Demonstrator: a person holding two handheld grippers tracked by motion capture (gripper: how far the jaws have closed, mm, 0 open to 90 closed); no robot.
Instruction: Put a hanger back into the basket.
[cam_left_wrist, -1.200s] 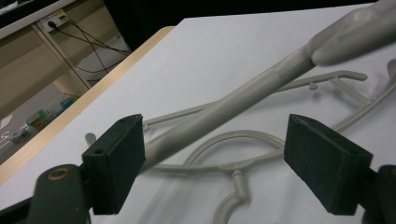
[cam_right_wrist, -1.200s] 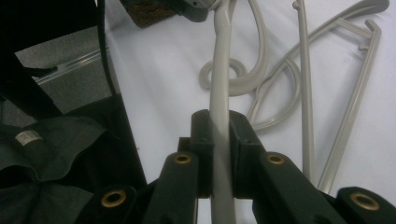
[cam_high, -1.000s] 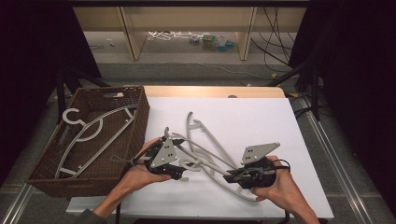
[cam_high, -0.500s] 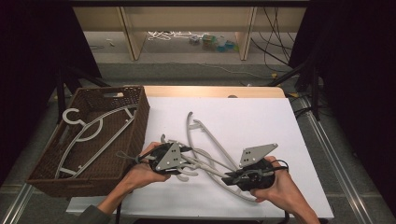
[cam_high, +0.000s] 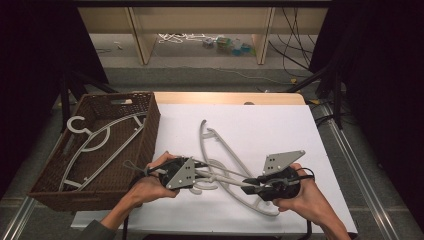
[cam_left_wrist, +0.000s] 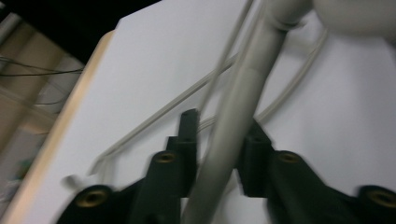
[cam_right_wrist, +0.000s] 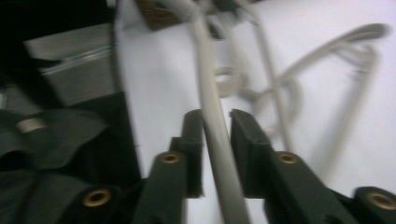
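Note:
Grey plastic hangers (cam_high: 226, 150) lie tangled on the white table cover. My left gripper (cam_high: 202, 172) sits at their left end. Its jaws have just been closing and now press on a thick hanger bar (cam_left_wrist: 243, 93), as the left gripper (cam_left_wrist: 219, 135) shows up close in its own view. My right gripper (cam_high: 248, 183) is at the lower right of the tangle. The right gripper (cam_right_wrist: 215, 122) has just been opening its jaws. A thin hanger rod (cam_right_wrist: 205, 70) runs between them with a small gap beside it.
A brown wicker basket (cam_high: 150, 125) stands at the table's left with a grey hanger (cam_high: 100, 140) lying in it. White table cover (cam_high: 280, 125) stretches beyond the tangle. A shelf and cables sit on the floor at the back.
The left gripper has tipped down onto the hangers and its jaws have closed on a bar. The right hand has stayed in place.

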